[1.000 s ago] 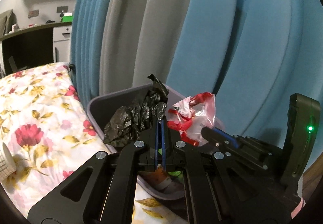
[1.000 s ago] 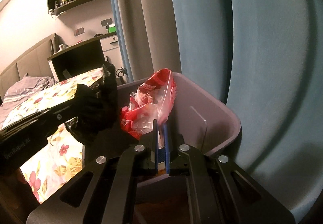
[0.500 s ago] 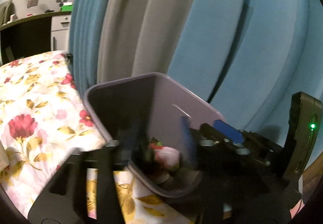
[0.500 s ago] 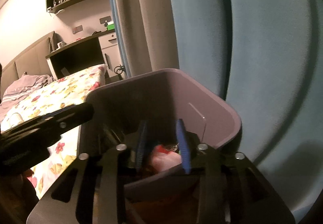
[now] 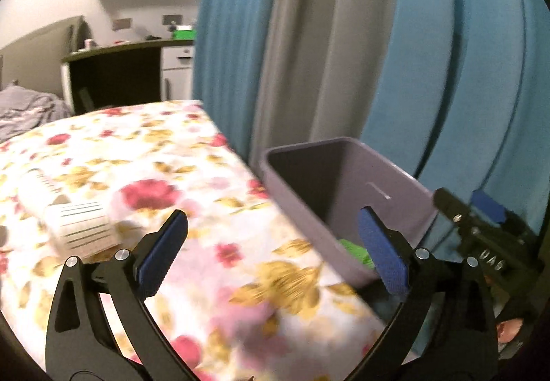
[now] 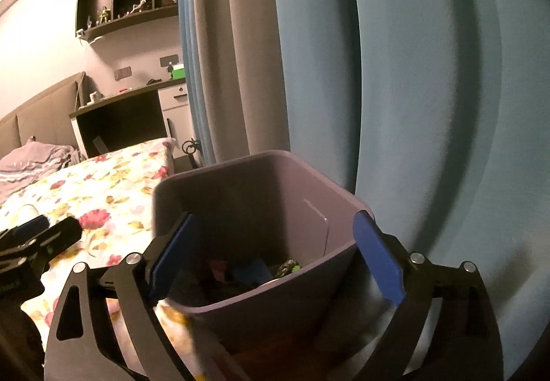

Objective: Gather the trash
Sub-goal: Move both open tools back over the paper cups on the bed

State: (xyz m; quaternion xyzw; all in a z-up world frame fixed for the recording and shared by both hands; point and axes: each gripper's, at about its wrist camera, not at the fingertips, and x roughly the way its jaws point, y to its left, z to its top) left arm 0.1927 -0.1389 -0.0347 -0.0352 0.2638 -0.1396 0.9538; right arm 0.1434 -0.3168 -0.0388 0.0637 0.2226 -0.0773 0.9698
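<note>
**Both grippers empty beside the trash bin**

At the far left, a white ribbed cup [image 5: 80,226] lies on its side on the flowered bedspread [image 5: 144,154]. Just right of it and nearer the camera, the left gripper [image 5: 271,247] hangs above the bedspread, its blue-padded jaws spreading apart, nothing between them. Further right, a grey-purple trash bin [image 5: 347,199] stands against the bed's right edge, in front of blue and grey curtains [image 5: 429,54]. Scraps of trash [image 6: 254,272] lie low inside it, among them something green and something blue. The right gripper [image 6: 275,250] hangs at the bin's near rim, its jaws also widening, one on each side of the bin without touching it, gripping nothing.
</note>
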